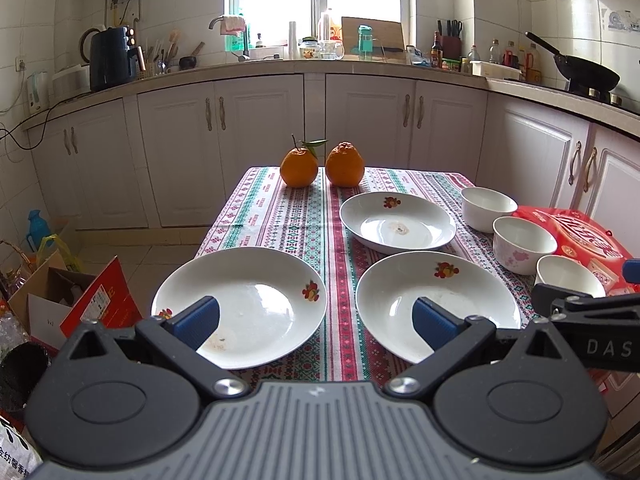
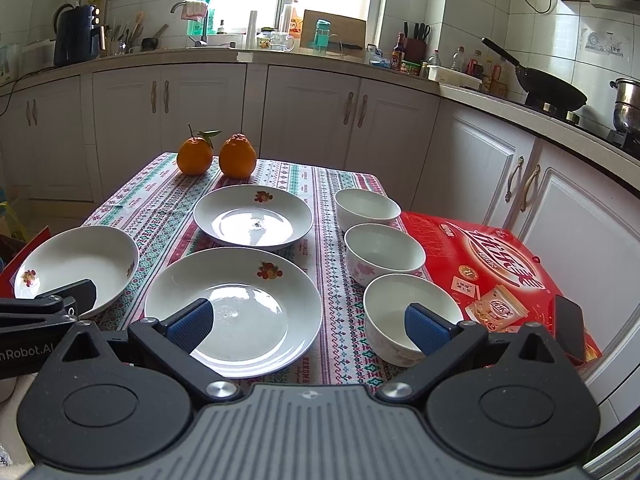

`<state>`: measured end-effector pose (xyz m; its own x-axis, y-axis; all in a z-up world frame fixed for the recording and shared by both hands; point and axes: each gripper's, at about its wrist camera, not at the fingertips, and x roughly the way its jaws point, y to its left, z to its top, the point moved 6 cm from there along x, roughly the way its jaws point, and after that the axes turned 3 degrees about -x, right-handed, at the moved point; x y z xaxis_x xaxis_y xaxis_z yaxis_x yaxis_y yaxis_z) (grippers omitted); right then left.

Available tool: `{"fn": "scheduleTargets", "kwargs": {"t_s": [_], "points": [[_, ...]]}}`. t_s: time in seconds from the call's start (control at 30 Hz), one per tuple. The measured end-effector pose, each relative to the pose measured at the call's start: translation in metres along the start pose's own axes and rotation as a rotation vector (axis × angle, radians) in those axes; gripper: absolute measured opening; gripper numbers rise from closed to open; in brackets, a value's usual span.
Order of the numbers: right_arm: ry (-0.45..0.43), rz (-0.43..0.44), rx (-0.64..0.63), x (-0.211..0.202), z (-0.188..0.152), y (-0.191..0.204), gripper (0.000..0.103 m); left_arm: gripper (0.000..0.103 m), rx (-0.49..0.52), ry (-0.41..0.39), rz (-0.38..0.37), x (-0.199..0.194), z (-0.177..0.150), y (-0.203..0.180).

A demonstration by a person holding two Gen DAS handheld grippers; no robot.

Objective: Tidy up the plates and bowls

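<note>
Three white plates with fruit prints lie on the patterned tablecloth: a near-left plate (image 1: 256, 300) (image 2: 80, 260), a near-middle plate (image 1: 452, 296) (image 2: 256, 300) and a far plate (image 1: 400, 220) (image 2: 256, 216). Three white bowls stand in a row along the right side: far bowl (image 1: 486, 206) (image 2: 366, 206), middle bowl with pink flowers (image 1: 520, 244) (image 2: 380, 252), near bowl (image 1: 568, 276) (image 2: 396, 320). My left gripper (image 1: 316, 322) hovers open above the gap between the two near plates. My right gripper (image 2: 308, 326) hangs open, between the near-middle plate and the near bowl.
Two oranges (image 1: 300, 168) (image 1: 345, 165) sit at the table's far edge. A red gift box (image 2: 492, 276) with a dark phone (image 2: 570, 328) on it lies right of the bowls. White cabinets (image 1: 260, 140) ring the table; cardboard boxes (image 1: 60, 300) stand on the floor at left.
</note>
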<state>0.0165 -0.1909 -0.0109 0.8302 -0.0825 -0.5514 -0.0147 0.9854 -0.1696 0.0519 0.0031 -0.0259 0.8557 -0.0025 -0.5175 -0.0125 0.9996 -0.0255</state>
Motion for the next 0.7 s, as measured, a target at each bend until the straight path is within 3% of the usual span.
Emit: {"fn": "scheduleTargets", "kwargs": {"t_s": [0.5, 0.7], "points": [[-0.057, 0.055, -0.042, 0.016, 0.029, -0.003, 0.103, 0.102, 0.043, 0.003, -0.022, 0.014, -0.003, 0.032], [-0.100, 0.149, -0.030, 0.029, 0.049, -0.012, 0.103, 0.102, 0.037, 0.064, -0.005, 0.026, -0.024, 0.070]]}}
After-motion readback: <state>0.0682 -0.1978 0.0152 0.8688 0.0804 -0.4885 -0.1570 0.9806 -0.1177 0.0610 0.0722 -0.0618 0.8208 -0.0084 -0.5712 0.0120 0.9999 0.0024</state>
